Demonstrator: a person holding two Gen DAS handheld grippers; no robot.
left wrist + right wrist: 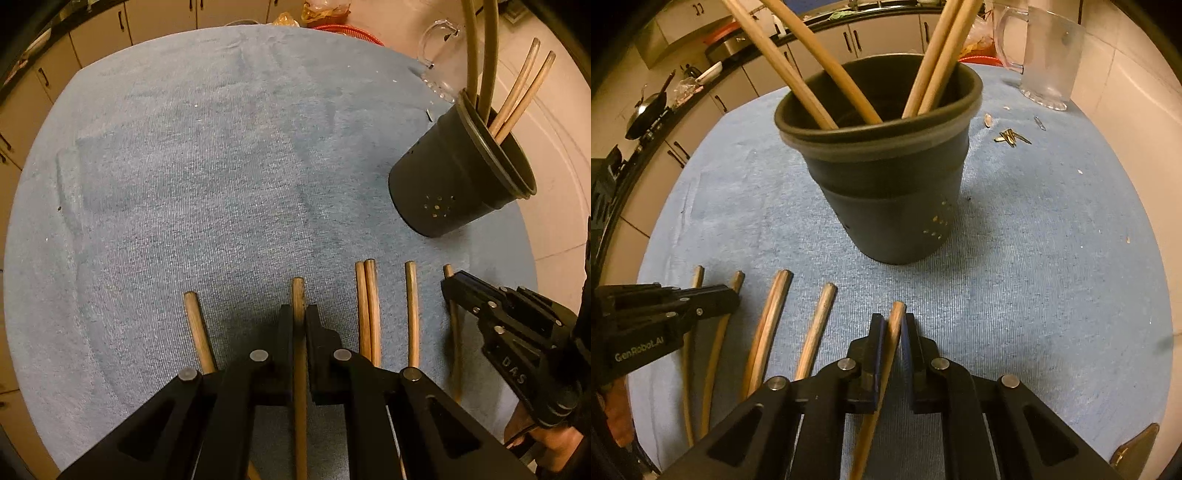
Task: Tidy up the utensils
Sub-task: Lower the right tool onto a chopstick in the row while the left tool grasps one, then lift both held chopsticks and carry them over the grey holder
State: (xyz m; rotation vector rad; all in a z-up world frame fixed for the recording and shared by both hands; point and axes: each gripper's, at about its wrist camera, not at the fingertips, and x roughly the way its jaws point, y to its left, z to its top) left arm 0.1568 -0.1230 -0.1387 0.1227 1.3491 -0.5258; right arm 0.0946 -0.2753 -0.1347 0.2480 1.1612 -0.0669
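Chopsticks lie in a row near the front edge of the desk, on a blue towel (221, 166). The left gripper (299, 314) has its fingers clamped on one chopstick (298, 291). The right gripper (894, 325) fingers sit around another chopstick (897, 314), not quite tight. That stick could slip out, or bump the black cup (886, 206) and tip it.

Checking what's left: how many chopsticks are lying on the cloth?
6 chopsticks: one in the left gripper, one in the right gripper, three between them, one far left.
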